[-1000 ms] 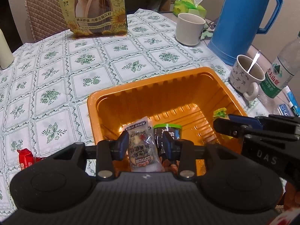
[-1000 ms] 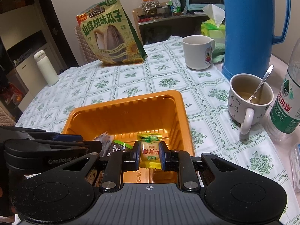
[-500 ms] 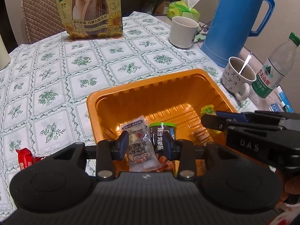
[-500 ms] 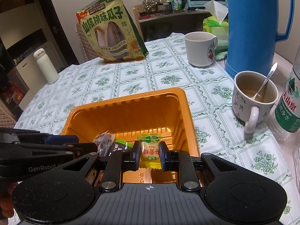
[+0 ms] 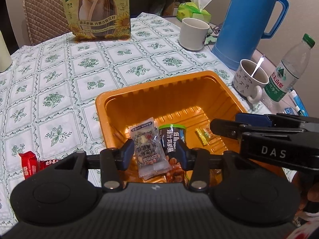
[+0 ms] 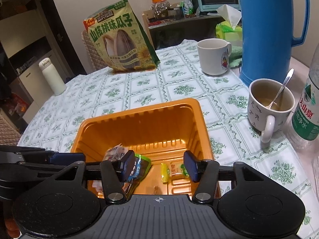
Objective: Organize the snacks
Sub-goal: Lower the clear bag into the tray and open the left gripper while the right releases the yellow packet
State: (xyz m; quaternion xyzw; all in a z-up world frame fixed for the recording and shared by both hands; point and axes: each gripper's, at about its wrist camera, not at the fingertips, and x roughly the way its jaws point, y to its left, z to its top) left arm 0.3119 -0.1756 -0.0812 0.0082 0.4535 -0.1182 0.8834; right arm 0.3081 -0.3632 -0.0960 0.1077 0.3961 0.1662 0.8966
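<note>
The orange tray (image 5: 151, 87) (image 6: 139, 109) sits on the patterned tablecloth in front of both grippers. My left gripper (image 5: 153, 151) hangs over its near side with jaws opening. A clear nut packet (image 5: 149, 149) and a dark green-topped packet (image 5: 172, 139) are still between the fingers, with a slight gap at the left pad. My right gripper (image 6: 159, 167) is open and still opening over the tray. The yellow-green candy (image 6: 175, 171) (image 5: 205, 135) lies loose on the tray floor below it. Red candies (image 5: 30, 163) lie on the cloth to the left of the tray.
A big sunflower-seed bag (image 5: 97, 10) stands at the back. A white mug (image 6: 213, 55), a blue jug (image 6: 265, 29), a cup with a spoon (image 6: 269, 103) and a water bottle (image 5: 289, 73) crowd the right side. A white flask (image 6: 51, 75) stands far left.
The right jaws have spread and the yellow-green candy has dropped onto the tray floor. The left jaws have widened a little around the two packets.
</note>
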